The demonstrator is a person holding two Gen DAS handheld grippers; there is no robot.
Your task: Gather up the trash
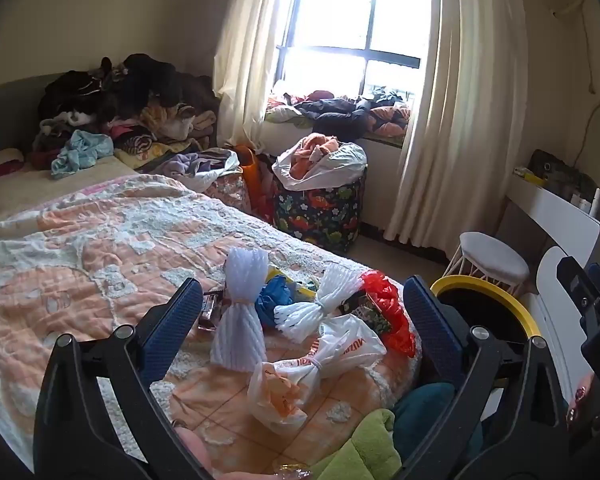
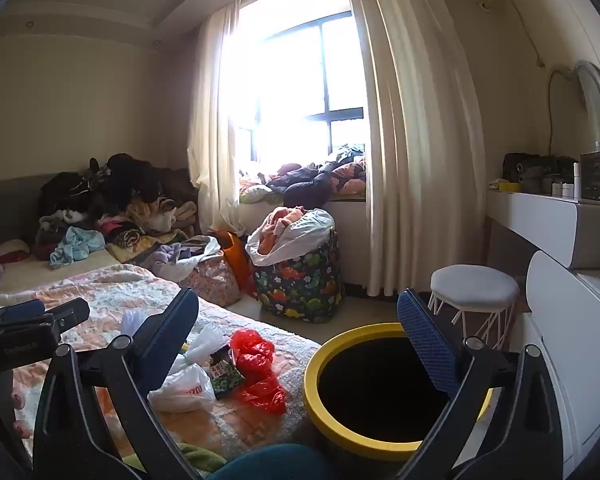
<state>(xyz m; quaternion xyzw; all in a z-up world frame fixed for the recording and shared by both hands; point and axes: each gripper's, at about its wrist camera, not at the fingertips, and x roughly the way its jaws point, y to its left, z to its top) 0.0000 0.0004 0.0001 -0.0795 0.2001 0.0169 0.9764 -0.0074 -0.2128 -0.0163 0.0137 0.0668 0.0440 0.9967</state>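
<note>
Both tongs gape wide, gripping nothing: left tongs (image 1: 302, 304) above the bags (image 1: 320, 356) on the bed (image 1: 80, 248), right tongs (image 2: 298, 320) by the bin (image 2: 340, 432).

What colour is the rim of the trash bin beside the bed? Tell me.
Yellow; the bin's rim rings a black inside. Right wrist view shows it best.

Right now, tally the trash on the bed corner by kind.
White foam fruit nets: 2
White plastic bags: 1
Red plastic bags: 1
Blue crumpled pieces: 1
Printed snack wrappers: 1
Total: 6; smaller scraps underneath are too hidden to count.
</note>
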